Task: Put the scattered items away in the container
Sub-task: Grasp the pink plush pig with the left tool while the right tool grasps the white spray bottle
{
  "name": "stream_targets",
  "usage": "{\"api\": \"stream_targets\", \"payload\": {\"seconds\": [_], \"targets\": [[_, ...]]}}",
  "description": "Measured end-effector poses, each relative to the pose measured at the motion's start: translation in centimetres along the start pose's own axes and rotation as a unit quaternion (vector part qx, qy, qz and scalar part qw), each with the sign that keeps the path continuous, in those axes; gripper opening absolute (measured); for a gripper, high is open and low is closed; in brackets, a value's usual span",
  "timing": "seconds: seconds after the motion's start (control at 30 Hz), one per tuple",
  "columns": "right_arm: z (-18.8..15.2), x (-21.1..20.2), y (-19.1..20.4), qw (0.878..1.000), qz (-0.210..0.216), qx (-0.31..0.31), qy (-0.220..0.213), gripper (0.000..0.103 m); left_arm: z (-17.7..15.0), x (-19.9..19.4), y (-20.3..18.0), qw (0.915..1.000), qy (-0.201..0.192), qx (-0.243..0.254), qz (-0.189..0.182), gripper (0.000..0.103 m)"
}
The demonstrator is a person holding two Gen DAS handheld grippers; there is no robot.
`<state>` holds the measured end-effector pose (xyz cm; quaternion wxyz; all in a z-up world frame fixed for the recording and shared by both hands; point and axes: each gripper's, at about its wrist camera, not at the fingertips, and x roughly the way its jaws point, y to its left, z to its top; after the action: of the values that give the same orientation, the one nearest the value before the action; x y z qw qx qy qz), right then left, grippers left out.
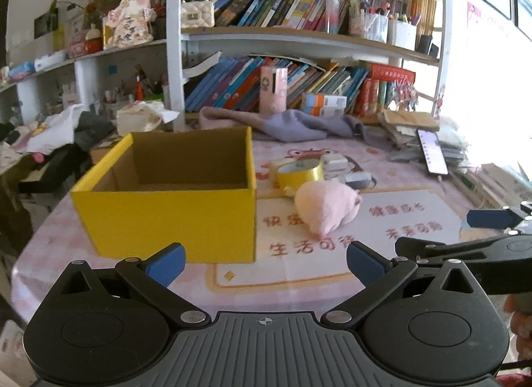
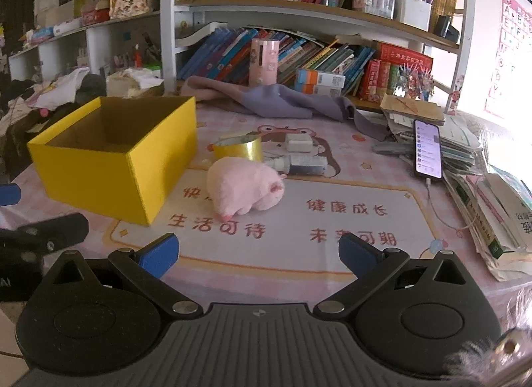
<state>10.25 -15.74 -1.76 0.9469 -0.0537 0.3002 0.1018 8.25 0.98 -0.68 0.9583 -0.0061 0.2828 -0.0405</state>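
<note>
A yellow cardboard box (image 2: 109, 157) stands open-topped on the left part of the desk (image 2: 359, 187), and its inside shows only brown cardboard walls and floor. Just to its right, apart from the box wall, lies a pink plush toy (image 2: 244, 189) on the printed mat with red characters (image 2: 345, 210). Right behind the toy sits a roll of yellow tape (image 2: 237, 149), flat on its side with the hole upward; the left wrist view shows the same roll (image 1: 301, 170) touching or nearly touching the toy (image 1: 327, 209). Beside the roll, further back and right, lie a small white block (image 2: 299, 142) and a bluish tube-like item (image 2: 299, 164), too blurred to name. A purple cloth (image 2: 282, 100) is bunched along the back of the desk before the bookshelf (image 2: 299, 7). At the right a phone (image 2: 428, 149) with a lit screen leans on a stack of papers and books (image 2: 472, 167), with a cable running from it. The left tongs (image 1: 266, 259) hover low before the box (image 1: 166, 194), blue pads spread wide and holding nothing. The right tongs (image 2: 257, 254) hang over the near edge of the mat, likewise released and empty, aimed toward the plush toy.
</note>
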Motion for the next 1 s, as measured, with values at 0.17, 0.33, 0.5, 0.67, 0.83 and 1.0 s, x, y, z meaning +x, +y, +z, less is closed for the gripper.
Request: {"api": "stream_targets", "payload": {"seconds": [0.17, 0.33, 0.5, 0.67, 0.83, 1.0], "targets": [[0.4, 1.1, -2.3, 1.000, -0.019, 0.021, -0.003, 0.103, 0.5, 2.0, -1.9, 0.9995, 0.005, 0.023, -0.019, 0.103], [1.0, 2.5, -4.3, 0.999, -0.033, 0.032, 0.001, 0.103, 1.1, 3.8, -4.0, 0.9981, 0.005, 0.048, -0.039, 0.103], [2.1, 4.1, -6.4, 0.999, -0.034, 0.030, 0.007, 0.103, 2.1, 5.9, -5.9, 0.9974, 0.015, 0.053, -0.047, 0.103], [3.8, 6.0, -8.4, 0.999, -0.023, 0.023, 0.009, 0.103, 3.5, 7.8, -7.3, 0.9982, 0.020, 0.046, -0.035, 0.103], [5.5, 8.3, -10.0, 1.000, 0.001, 0.009, 0.013, 0.103, 4.5, 9.8, -8.5, 0.9987, 0.033, 0.037, -0.014, 0.103], [6.7, 10.8, -11.3, 0.999, 0.034, -0.002, 0.026, 0.103, 5.3, 12.2, -9.0, 0.9981, 0.058, 0.018, 0.011, 0.103]]}}
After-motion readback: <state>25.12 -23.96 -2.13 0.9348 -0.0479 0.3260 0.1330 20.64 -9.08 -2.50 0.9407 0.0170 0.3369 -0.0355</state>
